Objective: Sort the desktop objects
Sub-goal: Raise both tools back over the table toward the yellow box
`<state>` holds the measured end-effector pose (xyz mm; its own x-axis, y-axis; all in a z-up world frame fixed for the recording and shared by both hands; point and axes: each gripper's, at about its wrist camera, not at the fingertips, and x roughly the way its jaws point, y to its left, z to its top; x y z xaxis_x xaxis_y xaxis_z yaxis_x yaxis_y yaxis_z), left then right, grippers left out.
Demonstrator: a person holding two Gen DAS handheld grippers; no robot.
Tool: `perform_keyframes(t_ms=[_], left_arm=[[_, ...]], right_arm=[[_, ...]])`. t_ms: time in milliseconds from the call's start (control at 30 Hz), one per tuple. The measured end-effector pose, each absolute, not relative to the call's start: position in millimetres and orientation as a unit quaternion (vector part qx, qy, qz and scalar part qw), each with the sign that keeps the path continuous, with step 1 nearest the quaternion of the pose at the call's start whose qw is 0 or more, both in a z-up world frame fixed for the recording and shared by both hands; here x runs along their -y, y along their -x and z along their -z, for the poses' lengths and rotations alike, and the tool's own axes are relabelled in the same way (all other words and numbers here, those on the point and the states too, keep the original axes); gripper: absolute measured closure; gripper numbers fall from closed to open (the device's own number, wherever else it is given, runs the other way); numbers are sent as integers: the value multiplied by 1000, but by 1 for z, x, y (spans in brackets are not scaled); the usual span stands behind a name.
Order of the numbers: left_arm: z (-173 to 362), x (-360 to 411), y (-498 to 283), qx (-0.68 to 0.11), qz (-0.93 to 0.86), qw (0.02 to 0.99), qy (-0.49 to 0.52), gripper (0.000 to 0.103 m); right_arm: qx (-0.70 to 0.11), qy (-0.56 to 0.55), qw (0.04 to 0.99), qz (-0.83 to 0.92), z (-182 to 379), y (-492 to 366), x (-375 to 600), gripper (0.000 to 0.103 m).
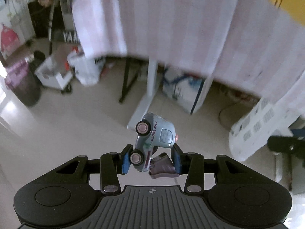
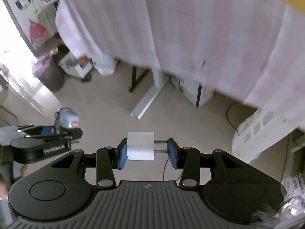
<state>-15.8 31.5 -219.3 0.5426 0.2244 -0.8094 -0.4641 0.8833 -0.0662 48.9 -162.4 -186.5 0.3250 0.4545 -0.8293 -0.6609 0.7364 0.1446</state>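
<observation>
My left gripper is shut on a light blue toy truck marked "FUN TRUCK". The truck hangs on its side with two wheels toward the left pad. A purple part sits against the right pad. My right gripper is shut on a white plug adapter; its metal prongs touch the right pad. Both grippers are held in the air above the floor. In the right wrist view the left gripper shows at the left with the toy truck in it.
A table draped in a pale pink striped cloth fills the upper part, with a white table leg under it. A white perforated basket is at the right. Boxes and a dark bin stand on the floor.
</observation>
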Motion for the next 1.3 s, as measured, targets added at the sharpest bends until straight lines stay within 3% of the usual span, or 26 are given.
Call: perform_keyframes(t_ms=[233,600,867,1300], left_arm=[[119,-5,18,-393,-200,892,99,62],[25,39,29,-320,-191,926,52,61],[0,19,9,-296,-118,947,48,61],[-23,-27,0,-251,26,967,30,61]], right_arm=[[-436,105,815,-366,101,-42,184,63],[-388,81,832,-389,19,-29,229,63],[-371,39,876,-305,-2,-28,245,63],[-343,4,916,-208,-13,-4,194,63]])
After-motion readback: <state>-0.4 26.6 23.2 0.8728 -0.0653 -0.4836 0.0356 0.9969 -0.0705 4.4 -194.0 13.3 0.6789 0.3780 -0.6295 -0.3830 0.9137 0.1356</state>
